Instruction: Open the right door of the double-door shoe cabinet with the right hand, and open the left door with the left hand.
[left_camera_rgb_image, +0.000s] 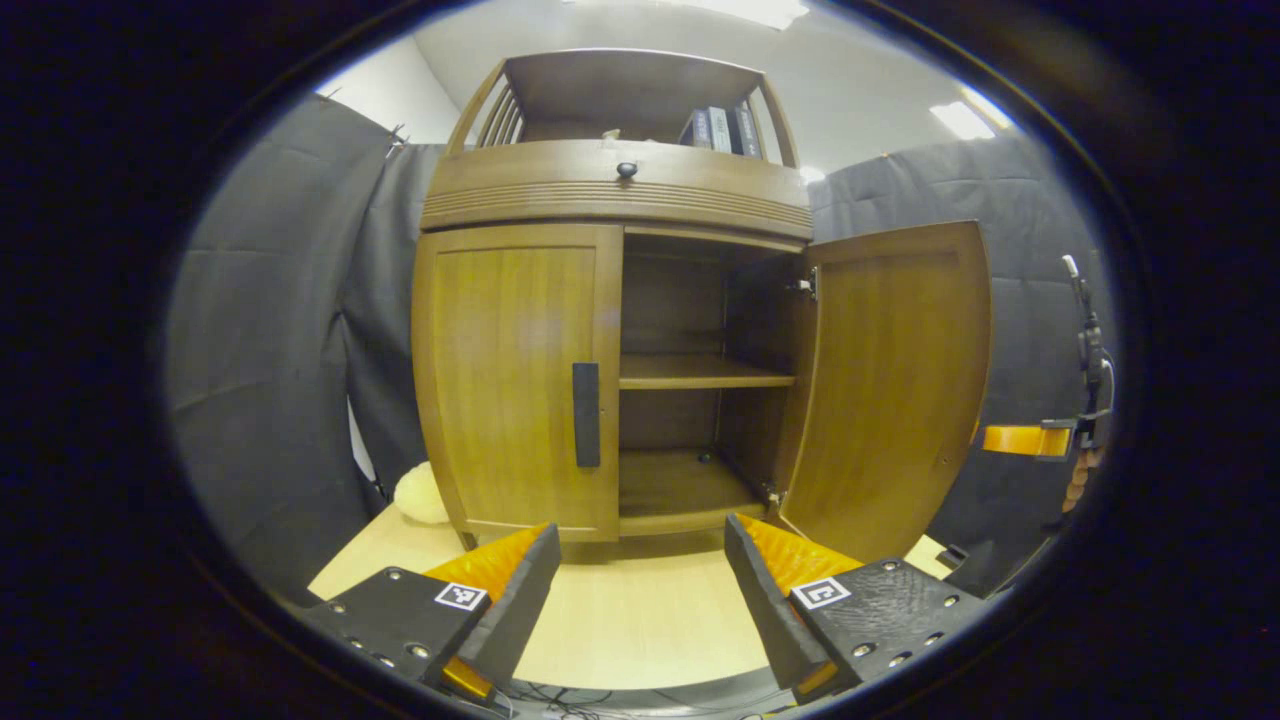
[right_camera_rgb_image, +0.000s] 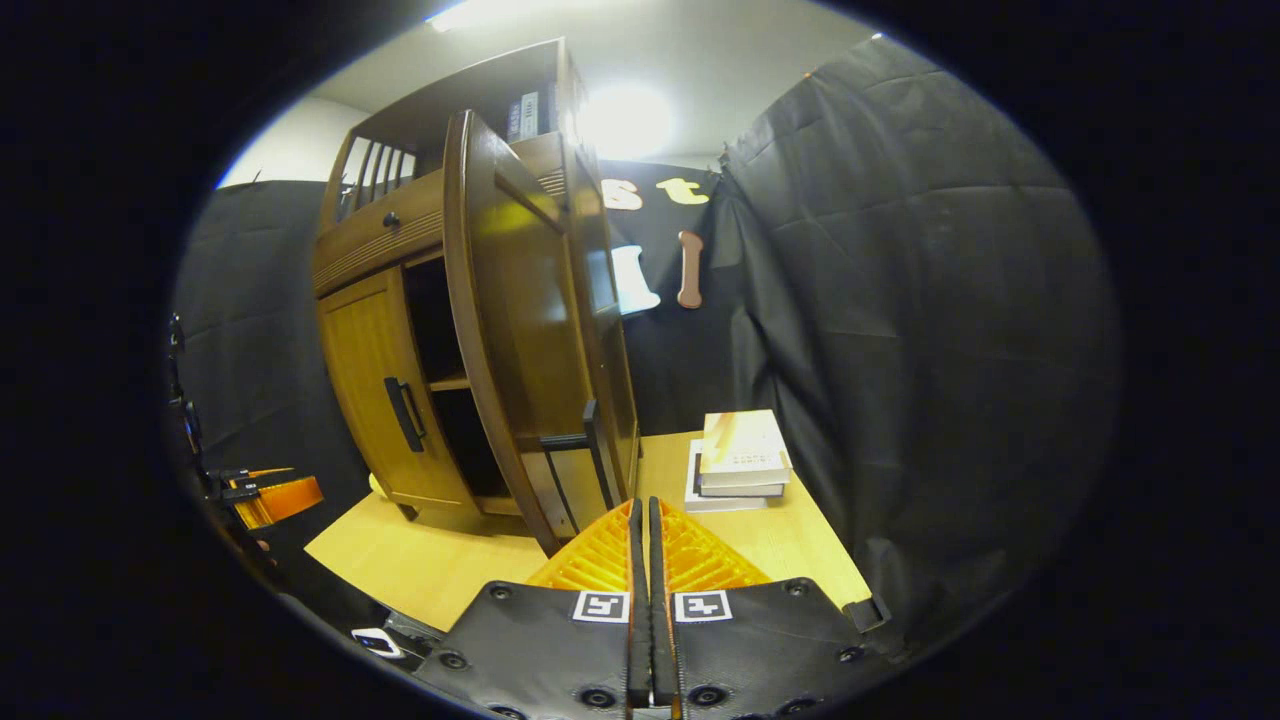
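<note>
The wooden shoe cabinet (left_camera_rgb_image: 615, 190) stands on a light table. Its left door (left_camera_rgb_image: 500, 370) is closed, with a black vertical handle (left_camera_rgb_image: 586, 414) at its inner edge. The right door (left_camera_rgb_image: 890, 380) is swung wide open, baring two inner shelves. My left gripper (left_camera_rgb_image: 640, 535) is open, a short way in front of the cabinet's base, holding nothing. In the right gripper view the open door (right_camera_rgb_image: 520, 330) is edge-on and its handle (right_camera_rgb_image: 598, 455) lies just beyond my right gripper (right_camera_rgb_image: 640, 503), which is shut with nothing in it. The right gripper (left_camera_rgb_image: 1025, 440) also shows past the open door.
A stack of books (right_camera_rgb_image: 740, 460) lies on the table (right_camera_rgb_image: 420, 560) right of the cabinet. A pale round object (left_camera_rgb_image: 420, 495) sits by the cabinet's left foot. Books (left_camera_rgb_image: 720, 128) stand on the top shelf above a drawer knob (left_camera_rgb_image: 627, 170). Black cloth walls close in all around.
</note>
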